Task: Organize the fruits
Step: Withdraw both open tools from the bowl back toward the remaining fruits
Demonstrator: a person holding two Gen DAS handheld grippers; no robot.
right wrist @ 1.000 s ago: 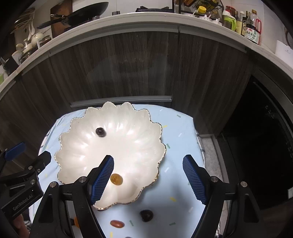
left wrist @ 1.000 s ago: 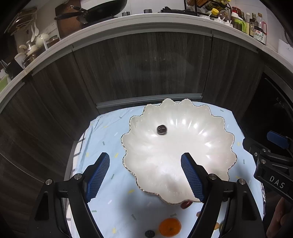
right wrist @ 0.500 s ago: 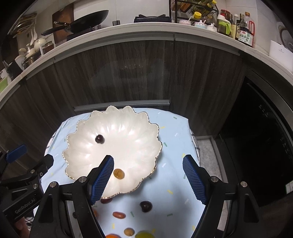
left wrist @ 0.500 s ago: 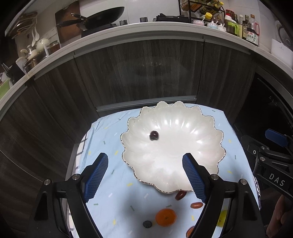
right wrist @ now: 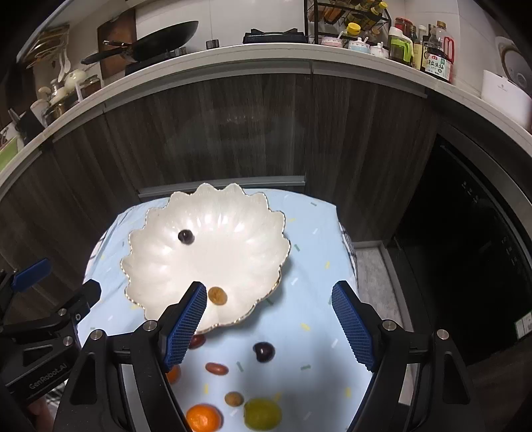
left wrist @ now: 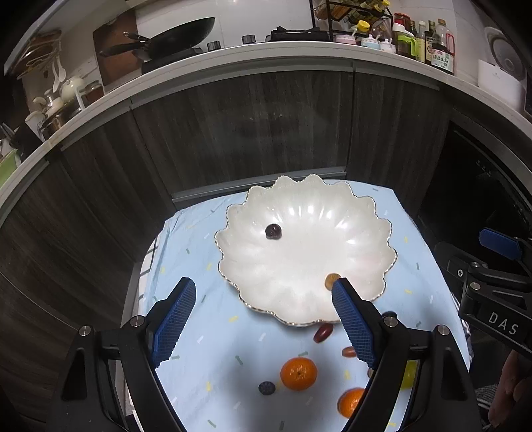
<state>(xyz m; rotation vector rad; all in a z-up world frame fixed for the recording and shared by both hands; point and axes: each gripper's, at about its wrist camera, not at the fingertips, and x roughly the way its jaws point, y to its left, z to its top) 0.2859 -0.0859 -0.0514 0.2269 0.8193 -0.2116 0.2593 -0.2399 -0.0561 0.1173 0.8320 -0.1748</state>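
Two fruits in bowl point(right wrist: 159, 266); oranges point(left wrist: 298, 373), lime point(right wrist: 262, 413), others wait on cloth point(right wrist: 309, 299). Both grippers point(left wrist: 262, 319) point(right wrist: 267, 325) wide, empty.

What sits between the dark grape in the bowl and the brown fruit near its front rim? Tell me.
Nothing: between the dark grape and the brown fruit, only bare white bowl shows, in both wrist views.

Dark wood-grain cabinet fronts point(left wrist: 252, 133) under a pale countertop point(left wrist: 232, 58). On it: black wok point(left wrist: 176, 35) at left, wire rack point(right wrist: 345, 16), sauce bottles point(right wrist: 429, 53) at right. Light blue speckled cloth point(right wrist: 312, 252) covers the low table.
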